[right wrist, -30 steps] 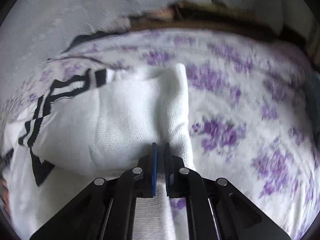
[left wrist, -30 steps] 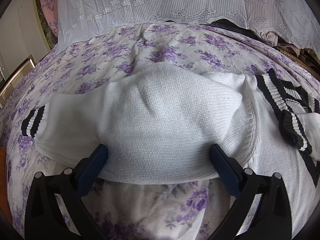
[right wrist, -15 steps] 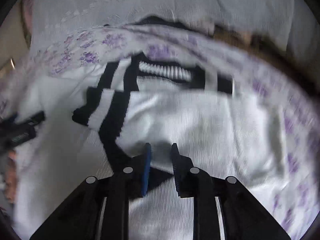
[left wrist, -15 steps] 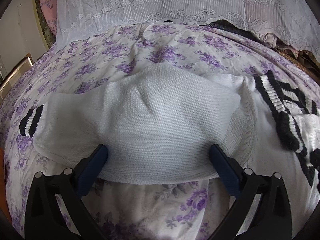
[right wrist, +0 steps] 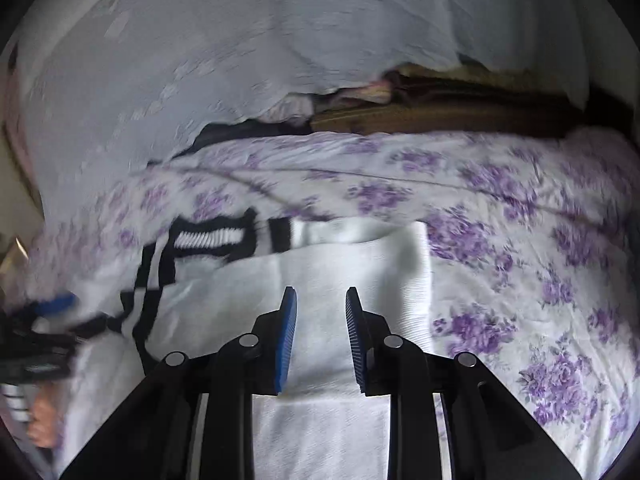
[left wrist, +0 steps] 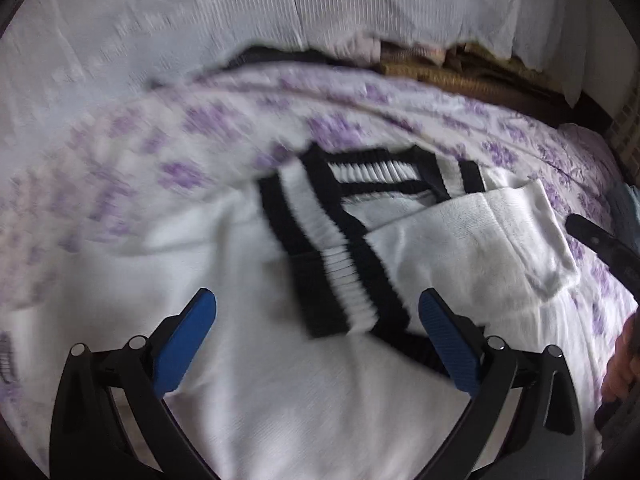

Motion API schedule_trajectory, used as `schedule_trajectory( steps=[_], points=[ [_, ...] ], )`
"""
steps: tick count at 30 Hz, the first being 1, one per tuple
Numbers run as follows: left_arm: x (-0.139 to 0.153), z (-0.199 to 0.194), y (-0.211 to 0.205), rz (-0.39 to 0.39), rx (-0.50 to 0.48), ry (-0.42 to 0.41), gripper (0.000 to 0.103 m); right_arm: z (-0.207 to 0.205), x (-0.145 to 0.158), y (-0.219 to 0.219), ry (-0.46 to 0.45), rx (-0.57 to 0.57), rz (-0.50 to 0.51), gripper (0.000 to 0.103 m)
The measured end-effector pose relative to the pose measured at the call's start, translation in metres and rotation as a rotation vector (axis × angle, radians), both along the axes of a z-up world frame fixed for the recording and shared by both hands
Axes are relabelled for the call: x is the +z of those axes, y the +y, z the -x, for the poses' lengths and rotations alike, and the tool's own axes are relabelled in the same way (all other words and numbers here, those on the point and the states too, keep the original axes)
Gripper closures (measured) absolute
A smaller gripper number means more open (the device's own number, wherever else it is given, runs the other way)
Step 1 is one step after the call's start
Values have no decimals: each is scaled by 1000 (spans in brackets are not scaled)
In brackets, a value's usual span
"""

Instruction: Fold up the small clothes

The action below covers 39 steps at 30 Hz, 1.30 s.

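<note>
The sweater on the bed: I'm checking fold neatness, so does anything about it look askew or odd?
Yes. The white sweater has its striped collar flopped crooked across the front, and the folded sleeve lies slanted. Both grippers, left and right, are open.

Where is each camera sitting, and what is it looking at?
Left wrist: on the left gripper, open, looking over the white sweater and its striped collar; the person's hand shows at right.
Right wrist: on the right gripper, open, looking over the folded sleeve.
Both share sweater and floral bedsheet.
</note>
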<state>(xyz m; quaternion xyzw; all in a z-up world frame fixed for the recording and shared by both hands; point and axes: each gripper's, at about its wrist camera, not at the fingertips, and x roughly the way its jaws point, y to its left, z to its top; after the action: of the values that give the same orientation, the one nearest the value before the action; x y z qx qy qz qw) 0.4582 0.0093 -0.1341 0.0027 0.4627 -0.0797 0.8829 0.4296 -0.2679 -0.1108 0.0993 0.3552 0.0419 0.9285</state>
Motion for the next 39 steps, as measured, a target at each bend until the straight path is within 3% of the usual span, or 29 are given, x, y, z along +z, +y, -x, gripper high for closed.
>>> schedule_trajectory(
  steps=[1,2,4,7,9,13,15,18,20,24,26,28,30,32,33,35,39],
  points=[
    [-7,-6,1,36,0,33,4,0,-1,-6,-4,-1,-12,78],
    [-17,-16,7,124,19,87,6,-4,-2,-9,-7,2,-16,78],
    [-24,-18,22,238,62,90,28,-10,-5,-12,-8,11,-18,78],
    [-19,-14,24,259,42,33,56,-28,-13,-18,-2,1,-47,80],
    [-16,-14,23,259,45,14,64,-42,-17,-22,8,-10,-74,85],
    [-5,-7,30,310,26,-63,85,-74,-36,-33,88,-49,-96,86],
    [-5,-7,34,292,26,-78,88,-82,-53,-41,135,-82,-124,90],
    [-22,-17,40,214,75,-46,95,-74,-57,-55,107,-99,-218,94],
    [-28,-17,43,221,78,-34,95,-61,-48,-55,61,-103,-203,89],
    [-15,-6,44,269,37,-67,95,-24,-37,-51,12,-58,-147,89],
    [-14,-5,44,286,30,-59,92,-17,-38,-50,26,-46,-149,89],
    [-19,-7,43,289,38,-42,74,-16,-46,-46,71,-36,-126,88],
    [-28,-12,42,283,49,-11,70,-17,-55,-43,102,-36,-106,89],
    [-29,-11,44,279,56,-11,78,-14,-51,-49,90,-56,-134,90],
    [-26,-10,46,287,56,-15,91,-9,-48,-50,79,-63,-140,88],
    [-23,-4,51,282,61,-28,102,5,-47,-46,71,-46,-119,87],
    [-26,2,55,307,44,-8,103,21,-56,-34,89,7,-58,81]
  ],
)
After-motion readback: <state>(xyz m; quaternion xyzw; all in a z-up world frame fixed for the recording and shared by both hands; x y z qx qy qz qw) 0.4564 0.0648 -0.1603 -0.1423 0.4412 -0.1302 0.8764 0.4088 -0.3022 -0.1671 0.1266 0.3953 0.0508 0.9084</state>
